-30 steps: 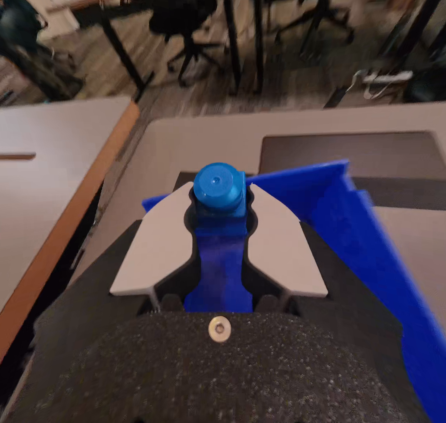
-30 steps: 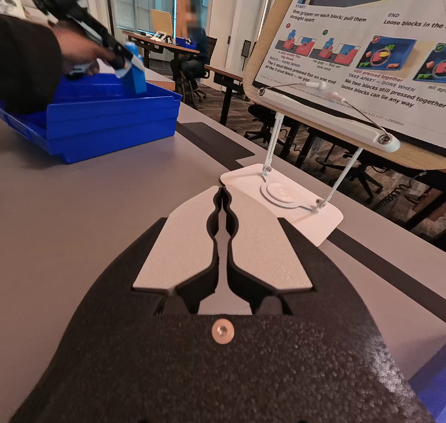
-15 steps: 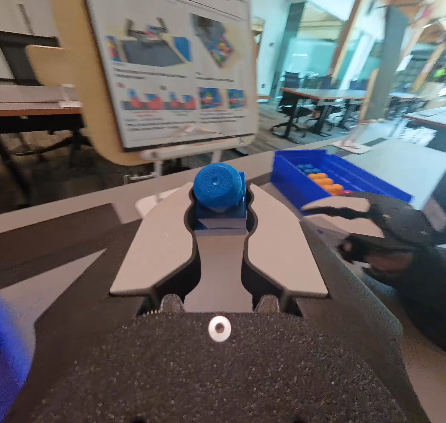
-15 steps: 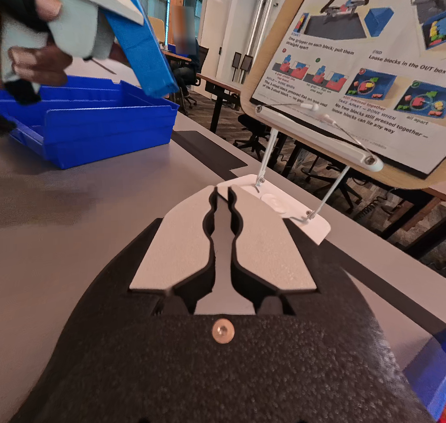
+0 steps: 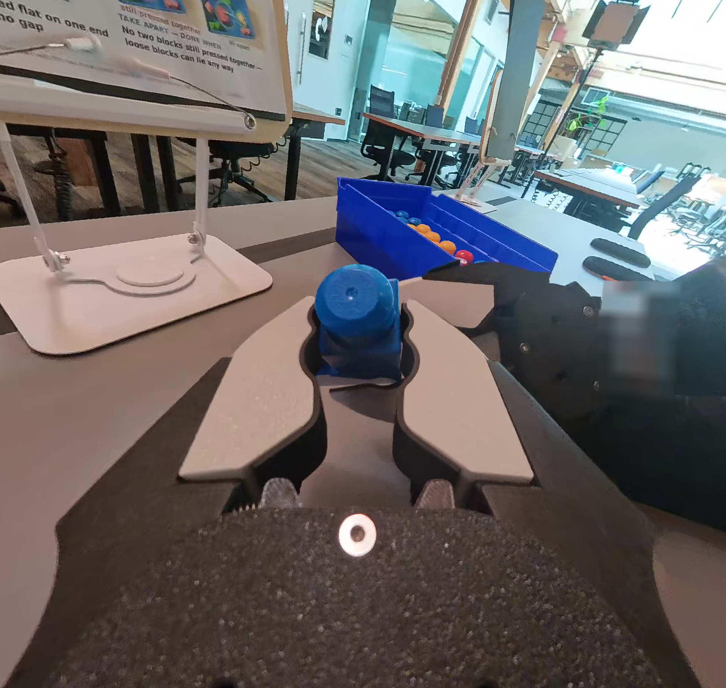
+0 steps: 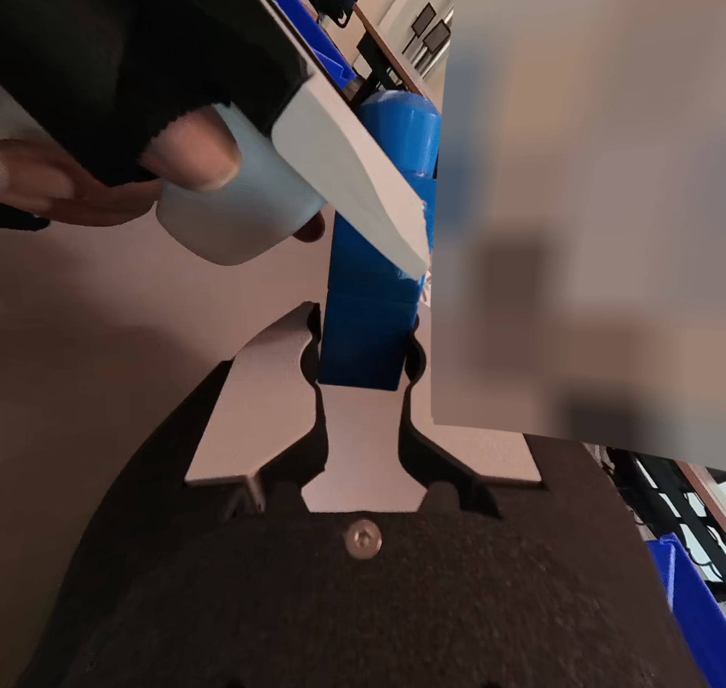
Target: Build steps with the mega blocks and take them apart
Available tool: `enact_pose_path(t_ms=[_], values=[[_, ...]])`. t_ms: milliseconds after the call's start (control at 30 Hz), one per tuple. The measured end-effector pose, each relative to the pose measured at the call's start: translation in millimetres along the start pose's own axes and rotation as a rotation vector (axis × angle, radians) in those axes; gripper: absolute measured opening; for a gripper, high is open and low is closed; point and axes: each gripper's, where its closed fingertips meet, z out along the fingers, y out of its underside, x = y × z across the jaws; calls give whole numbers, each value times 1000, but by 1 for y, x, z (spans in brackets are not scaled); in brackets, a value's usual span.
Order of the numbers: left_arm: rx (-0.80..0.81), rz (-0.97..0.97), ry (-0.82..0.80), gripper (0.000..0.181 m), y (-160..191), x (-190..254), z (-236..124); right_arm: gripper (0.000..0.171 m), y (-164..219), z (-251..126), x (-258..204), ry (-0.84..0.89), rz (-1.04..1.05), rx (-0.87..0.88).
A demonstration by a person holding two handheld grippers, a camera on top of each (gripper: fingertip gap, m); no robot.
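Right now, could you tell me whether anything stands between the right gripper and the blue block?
Nothing visible does: the block already sits between the right gripper's fingers, just below where the left gripper holds it.

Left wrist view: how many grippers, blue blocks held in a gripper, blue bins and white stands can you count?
Grippers: 2, the left gripper and the right gripper
Blue block held in the left gripper: 1
Blue bin: 1
White stand: 1
Total: 5
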Motion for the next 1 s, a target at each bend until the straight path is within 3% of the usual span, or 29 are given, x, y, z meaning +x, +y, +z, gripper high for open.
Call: enact_pose_path(t_ms=[233, 400, 533, 667, 1000], values=[[5, 10, 10, 37, -6, 0, -3, 37, -1, 0, 6, 24, -11, -20], [198, -12, -53, 37, -61, -25, -36, 37, 42, 6, 16, 32, 10, -143], [213, -7, -116, 37, -66, -47, -50, 37, 36, 5, 24, 17, 165, -103], [136, 15, -136, 37, -47, -55, -40, 37, 40, 4, 25, 15, 184, -106], [-459, 160, -10, 38, 81, -33, 0, 37, 38, -4, 49, 41, 388, -39]])
